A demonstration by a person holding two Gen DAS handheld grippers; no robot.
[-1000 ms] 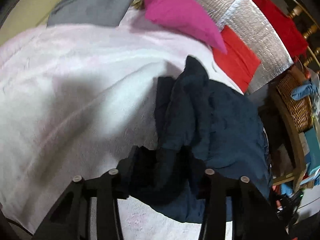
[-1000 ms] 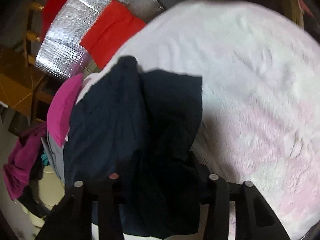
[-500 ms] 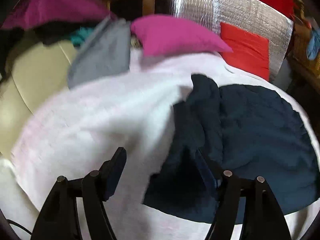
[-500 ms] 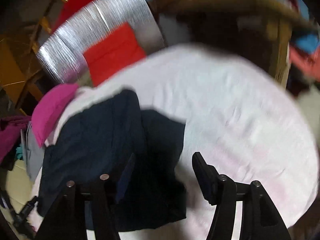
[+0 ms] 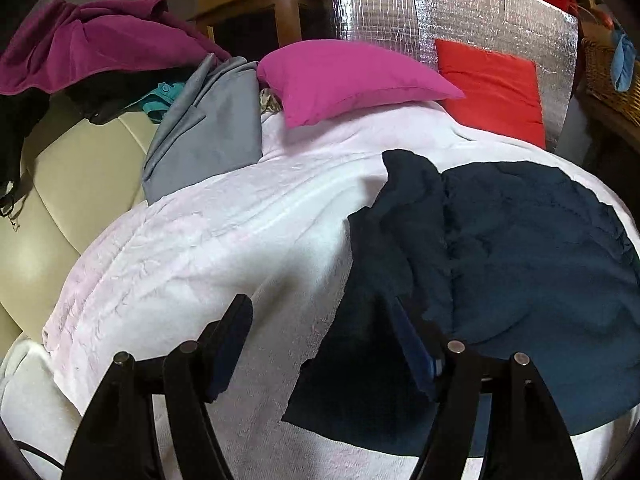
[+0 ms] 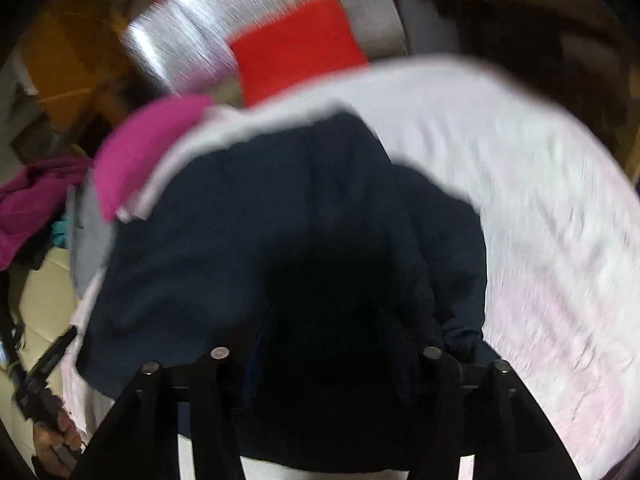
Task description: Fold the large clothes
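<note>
Both tongs hang over the bed with nothing gripped, as far as can be read. On the left gripper the jaws stand wide and plainly empty: one finger hovers over bare white blanket, the other over the near left edge of the dark navy garment, no cloth pinched between them. On the right gripper the jaws are closing, and the view is blurred and dark; navy cloth fills the space between the fingers, but whether the pads press on it cannot be told.

Outward from there, the garment lies partly folded on the blanket, a doubled flap along its left side and a broader flat panel to the right in the left wrist view. Its long axis runs away from the tongs toward the magenta pillow and the red cushion at the head of the bed, with a silver foil panel behind them. A grey cloth and a purple heap lie off to the left, clear of the work.

The coming move likely turns on this: the garment sits to the right of the left tongs and squarely under the right ones, so the right hand is nearer its near hem. A person's hand shows at the lower left of the right view
</note>
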